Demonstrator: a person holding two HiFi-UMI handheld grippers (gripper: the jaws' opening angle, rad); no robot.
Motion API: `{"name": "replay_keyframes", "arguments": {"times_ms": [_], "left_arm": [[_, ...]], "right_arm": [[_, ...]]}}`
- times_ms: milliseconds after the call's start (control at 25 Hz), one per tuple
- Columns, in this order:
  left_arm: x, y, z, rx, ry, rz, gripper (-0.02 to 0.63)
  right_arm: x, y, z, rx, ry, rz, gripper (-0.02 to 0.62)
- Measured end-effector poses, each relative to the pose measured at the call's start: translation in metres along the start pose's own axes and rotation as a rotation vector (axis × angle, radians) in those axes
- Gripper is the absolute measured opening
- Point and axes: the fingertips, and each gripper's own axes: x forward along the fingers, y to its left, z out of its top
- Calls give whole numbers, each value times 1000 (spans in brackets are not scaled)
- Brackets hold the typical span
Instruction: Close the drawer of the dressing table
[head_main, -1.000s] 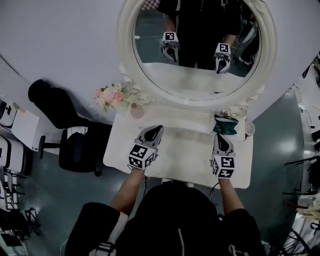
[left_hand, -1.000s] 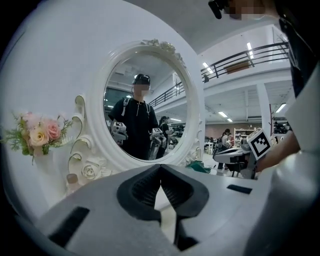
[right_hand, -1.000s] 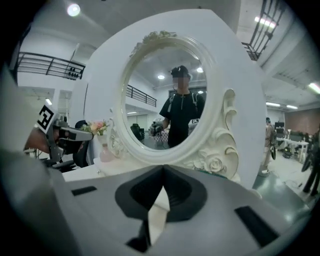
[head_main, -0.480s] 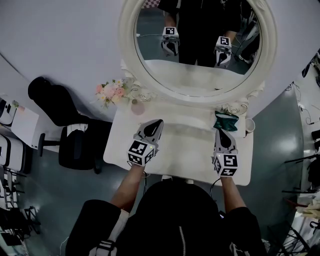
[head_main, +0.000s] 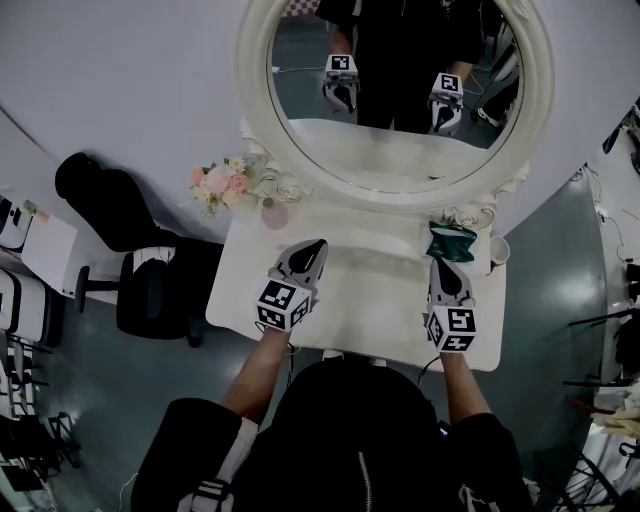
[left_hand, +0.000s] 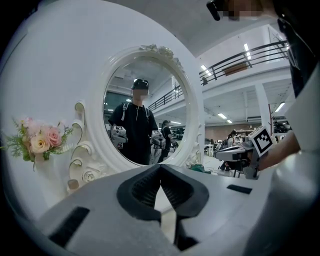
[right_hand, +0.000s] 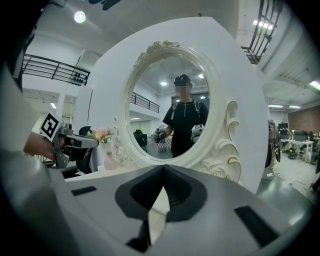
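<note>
Right of the flowers, the left gripper hovers over the dressing table, jaws pressed together on nothing; the drawer shows only as a pale sliver under the front edge, probably open; the right gripper is likewise closed and empty. Both tips should drop to the drawer front and push evenly, so it doesn't skew.

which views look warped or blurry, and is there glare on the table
Head view: fisheye bends the wall and floor; the table is washed out pale, without a sharp glare spot. Left gripper view: dark rounded corners, left gripper soft up close, mirror sharper. Right gripper view: same dark corners, right gripper soft, a bright lamp top left.
</note>
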Motion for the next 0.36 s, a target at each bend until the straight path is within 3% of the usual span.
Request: {"name": "replay_keyframes", "arguments": {"times_ms": [360], "left_arm": [[3,-1,-4,-10,9,2,0]], "right_arm": [[3,0,-4,7,9,10,2]]}}
